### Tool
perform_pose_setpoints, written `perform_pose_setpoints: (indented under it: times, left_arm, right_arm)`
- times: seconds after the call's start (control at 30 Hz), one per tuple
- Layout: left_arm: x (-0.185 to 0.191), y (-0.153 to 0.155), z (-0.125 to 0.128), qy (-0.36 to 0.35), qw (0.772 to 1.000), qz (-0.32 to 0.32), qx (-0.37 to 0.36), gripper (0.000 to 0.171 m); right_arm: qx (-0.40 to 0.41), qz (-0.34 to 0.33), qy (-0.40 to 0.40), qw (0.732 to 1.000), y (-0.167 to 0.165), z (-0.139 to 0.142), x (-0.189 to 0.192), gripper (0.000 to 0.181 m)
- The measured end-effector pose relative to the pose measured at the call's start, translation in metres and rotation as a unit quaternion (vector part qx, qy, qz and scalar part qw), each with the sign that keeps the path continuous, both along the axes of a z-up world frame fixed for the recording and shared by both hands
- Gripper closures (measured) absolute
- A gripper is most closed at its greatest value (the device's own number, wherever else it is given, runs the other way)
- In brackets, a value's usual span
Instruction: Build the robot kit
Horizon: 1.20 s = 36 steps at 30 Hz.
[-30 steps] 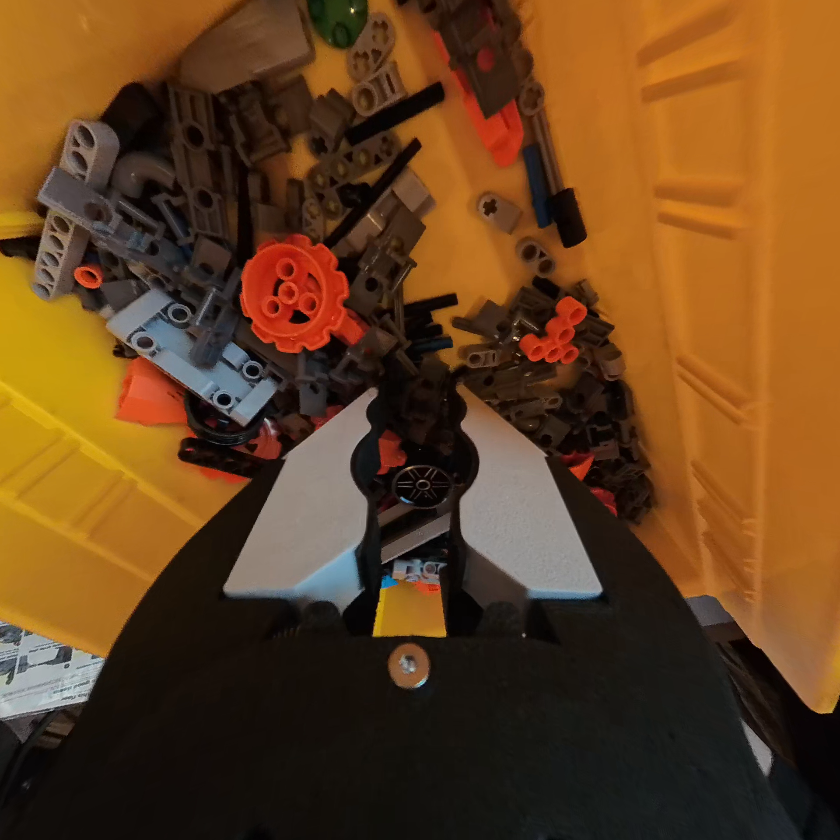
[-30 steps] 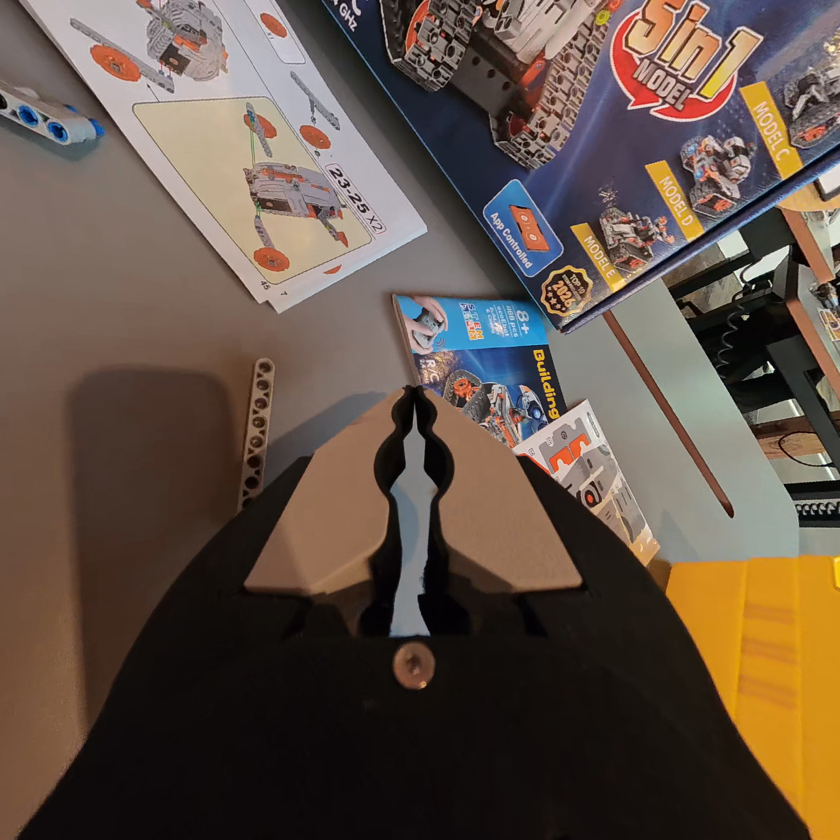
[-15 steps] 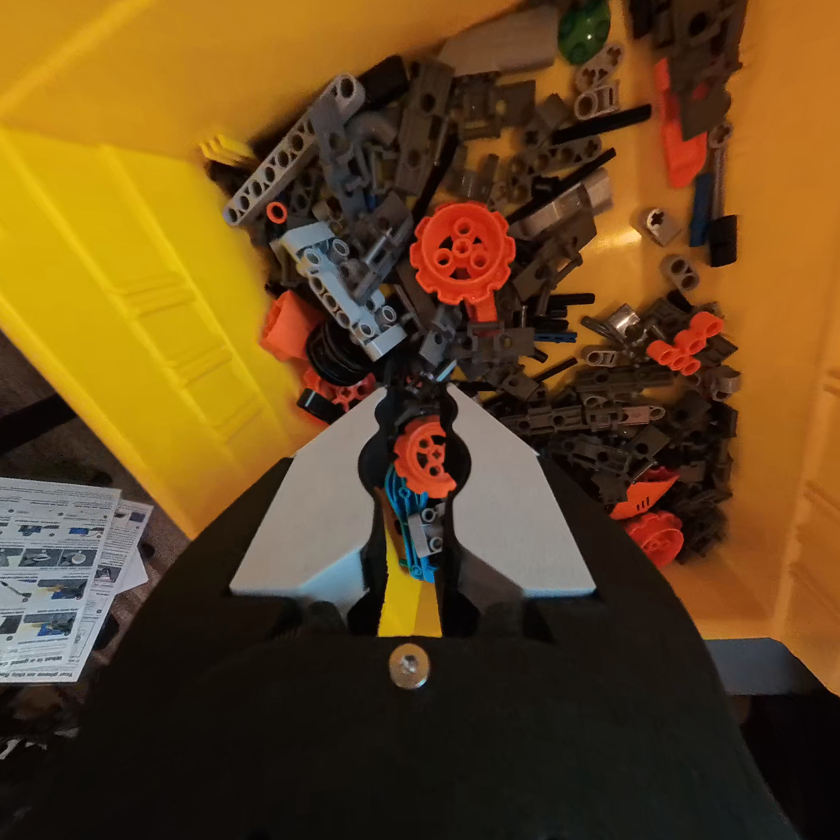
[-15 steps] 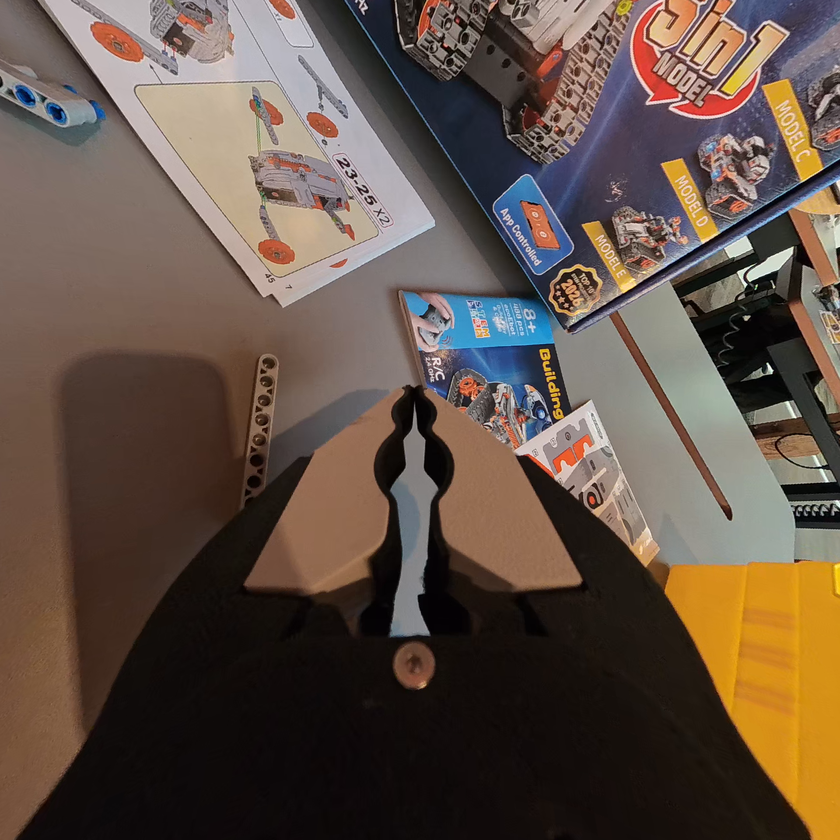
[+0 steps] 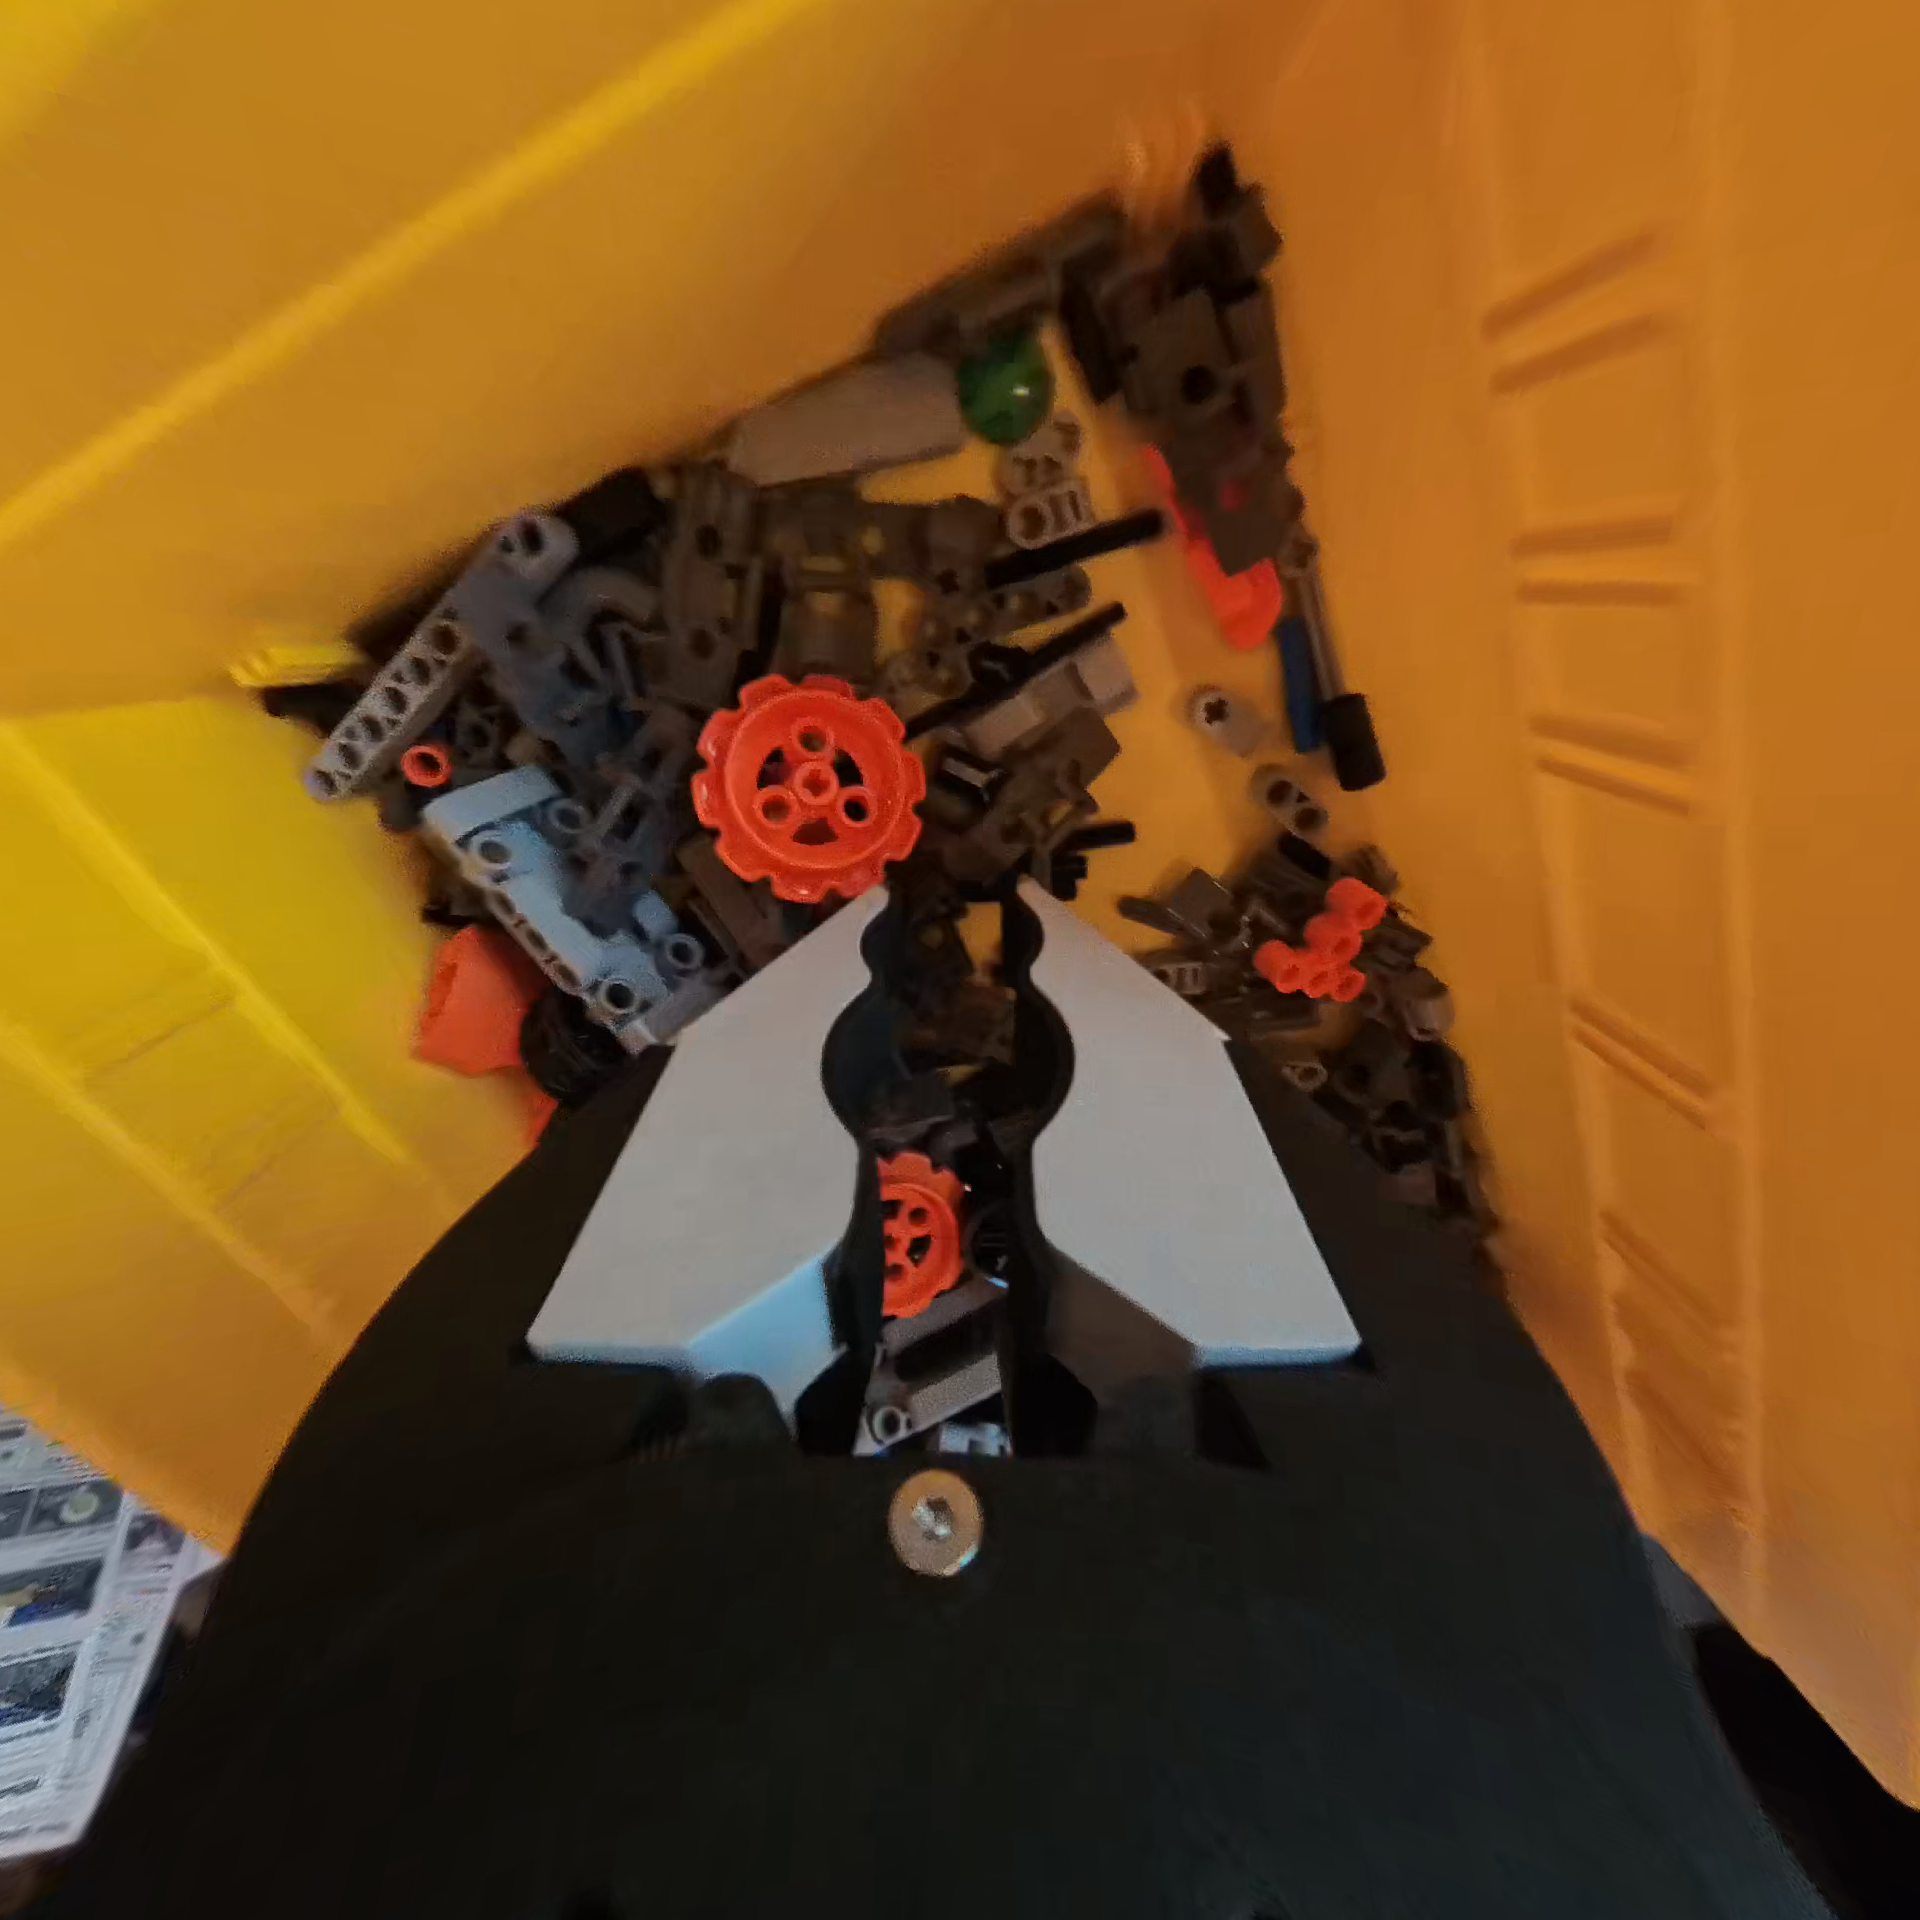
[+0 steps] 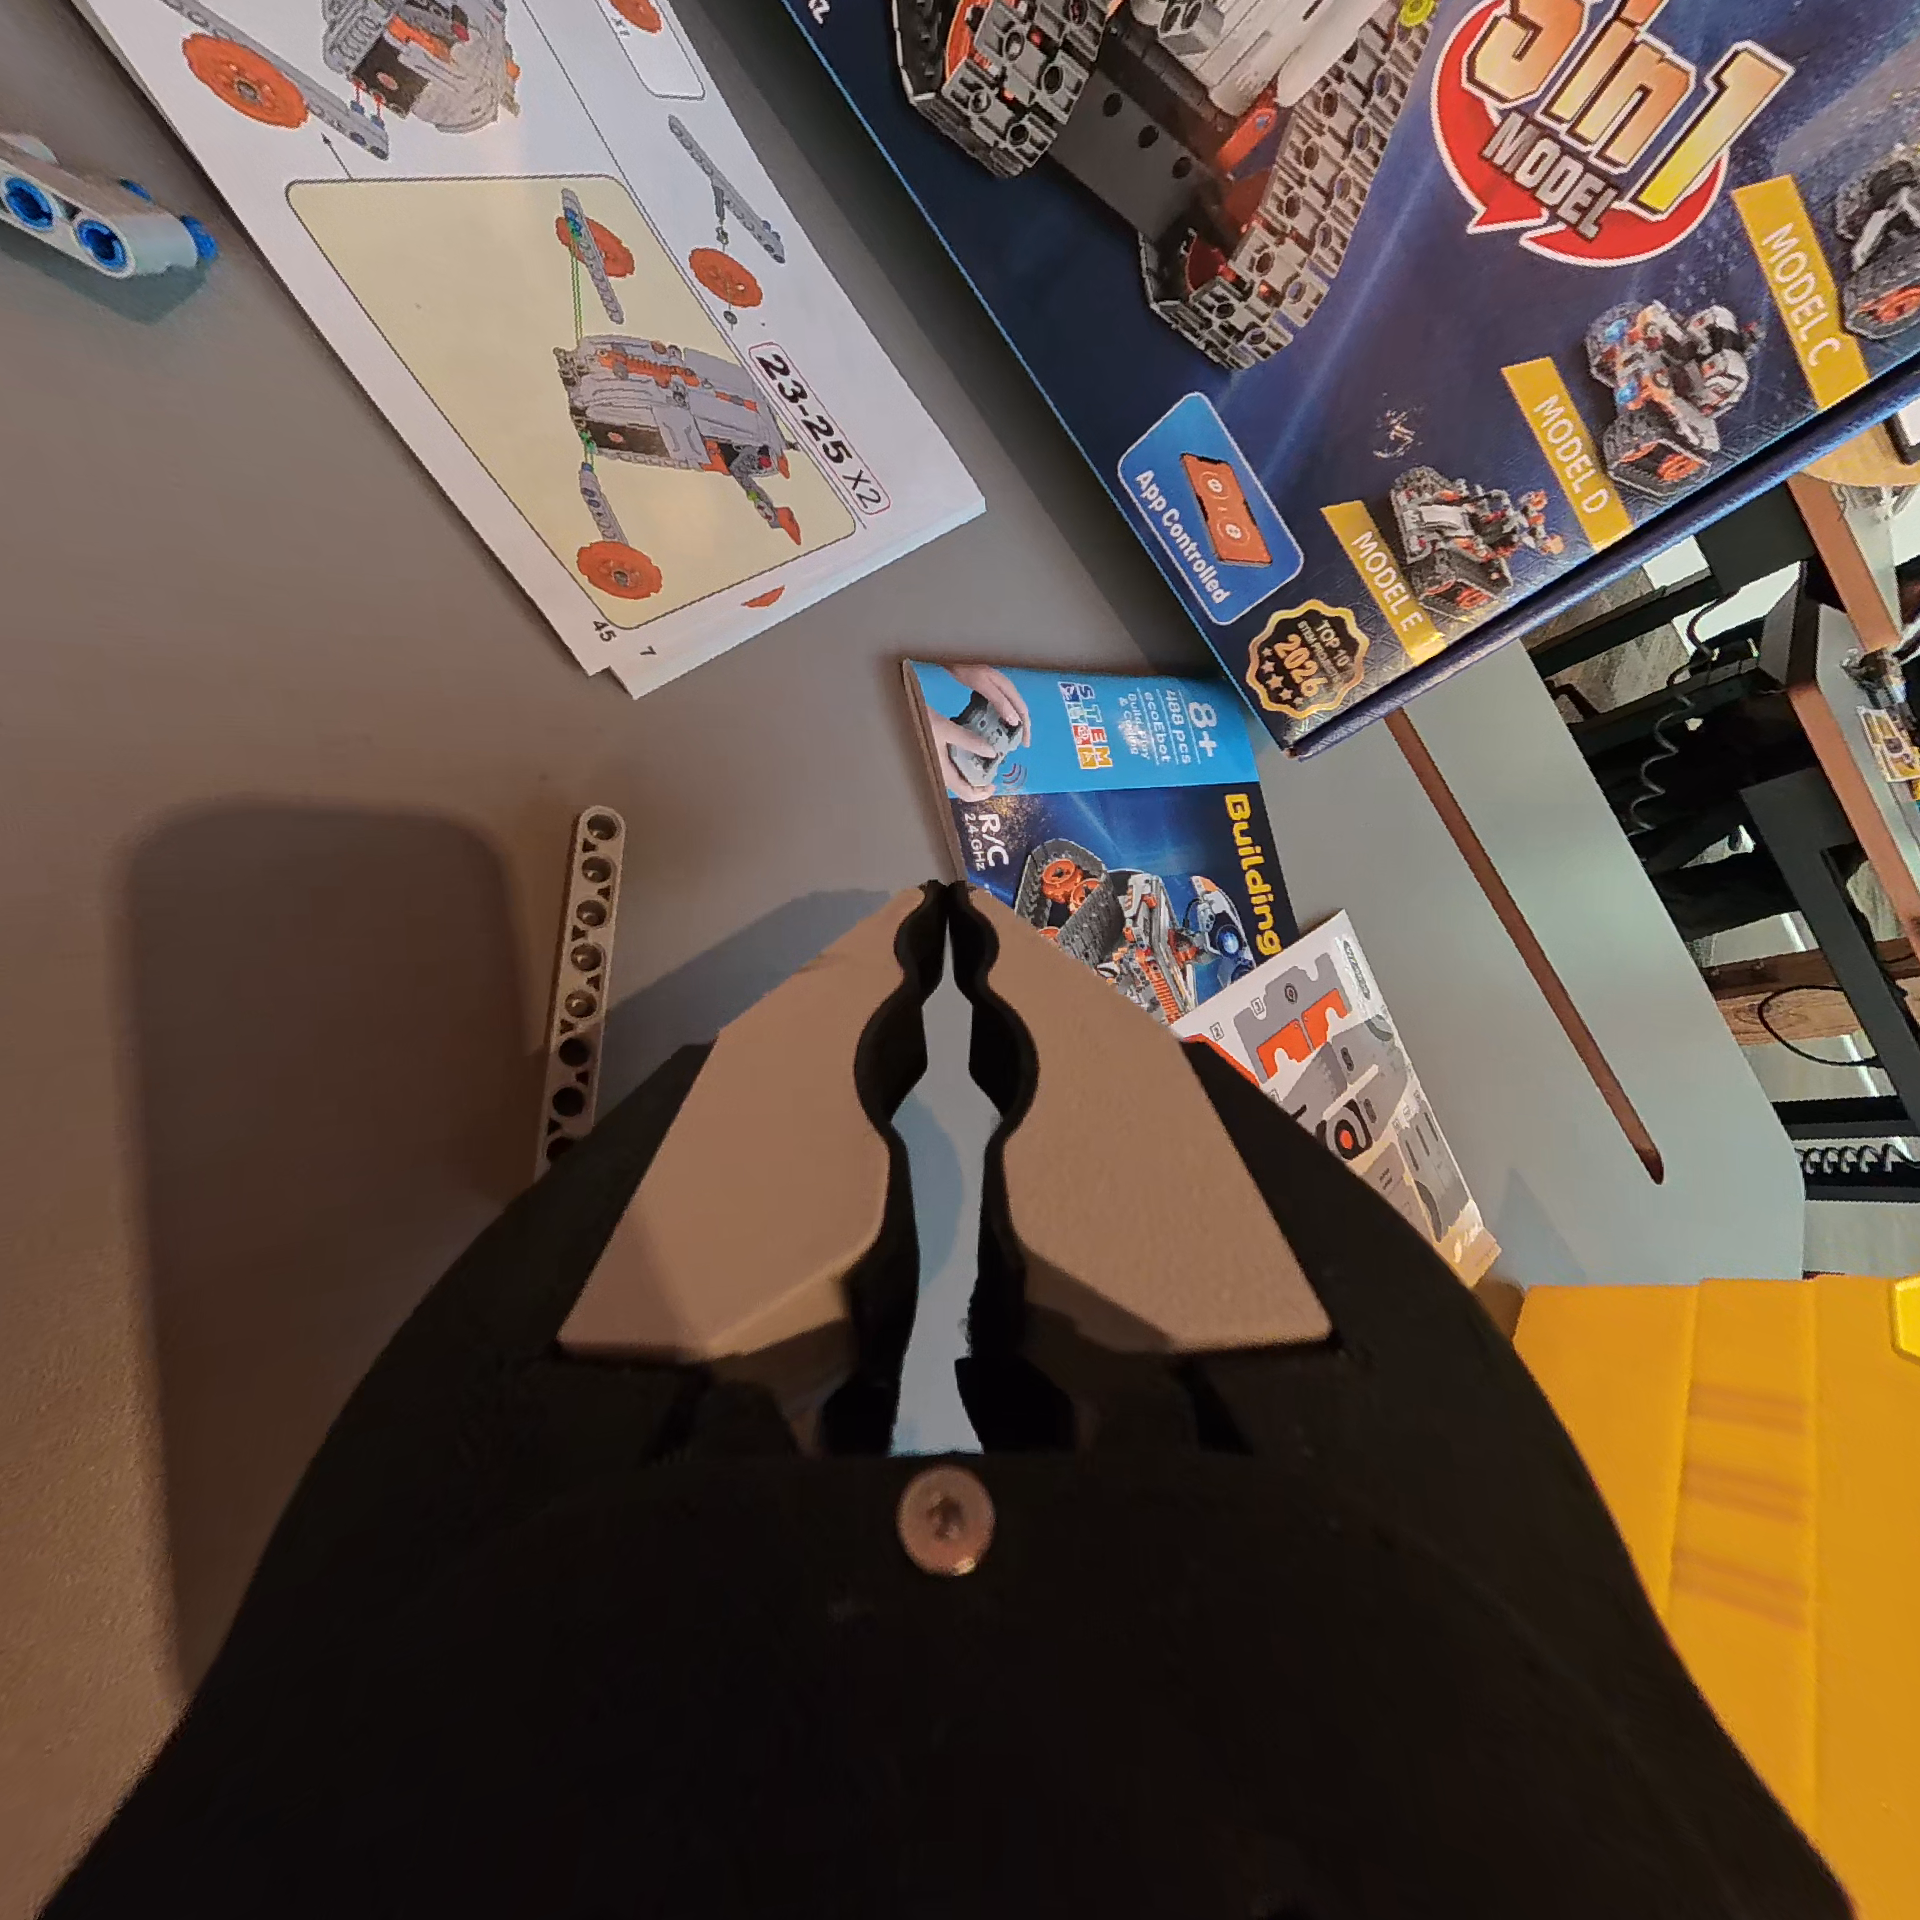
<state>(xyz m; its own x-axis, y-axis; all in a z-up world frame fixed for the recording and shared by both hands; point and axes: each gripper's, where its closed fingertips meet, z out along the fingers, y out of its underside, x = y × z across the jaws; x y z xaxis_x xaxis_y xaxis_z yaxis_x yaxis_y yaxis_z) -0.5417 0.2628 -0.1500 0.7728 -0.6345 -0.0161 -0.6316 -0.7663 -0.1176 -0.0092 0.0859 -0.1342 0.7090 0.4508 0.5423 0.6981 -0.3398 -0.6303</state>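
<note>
The left claw hangs inside a yellow bin, above a heap of small building parts in grey, black and orange. Its jaws stand a little apart, with a narrow gap at the tips, and they grip nothing; dark parts of the heap show through the gap. Just ahead of the tips and a bit to the left lies a big orange gear with round holes. A smaller orange wheel shows lower down between the jaws (it lies in the heap below them, and I cannot tell if they touch it). To the left of the claw is a light grey beam with holes, and an orange cone piece beside it. To the right of the tips sits a small orange connector among dark links. Far ahead, near the bin corner, is a green round piece. This view is somewhat blurred.

The right claw is clenched, its tips meeting, and it holds nothing. It hovers over a grey table. Just left of it lies a long grey beam with a row of holes, partly hidden under the claw body. Ahead and left is an open instruction sheet. Just ahead and right lies a blue booklet, with a sticker sheet next to it. Farther ahead to the right is a big dark blue box. At the right, near the claw body, an edge of the yellow bin shows.
</note>
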Motion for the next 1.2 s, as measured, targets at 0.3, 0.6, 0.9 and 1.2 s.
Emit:
perform_pose_setpoints:
  times: [0.3,0.6,0.9,1.2]
  left_arm:
    - [-0.033,0.006,0.012,-0.001,0.998,0.056,0.019,0.142]
    - [-0.023,-0.016,-0.004,0.014,0.997,0.053,-0.052,0.127]
    - [-0.013,-0.063,0.013,-0.037,0.989,0.058,-0.131,0.119]
    - [-0.054,-0.094,0.015,0.064,0.977,0.127,-0.160,0.097]
  right_arm:
    - [-0.002,0.000,-0.003,1.000,0.000,0.000,0.000,0.181]
    - [-0.007,0.002,-0.006,1.000,-0.001,-0.002,-0.001,0.181]
    - [-0.011,0.004,-0.011,1.000,-0.001,-0.004,-0.002,0.181]
    - [-0.014,0.005,-0.014,1.000,-0.001,-0.006,-0.001,0.181]
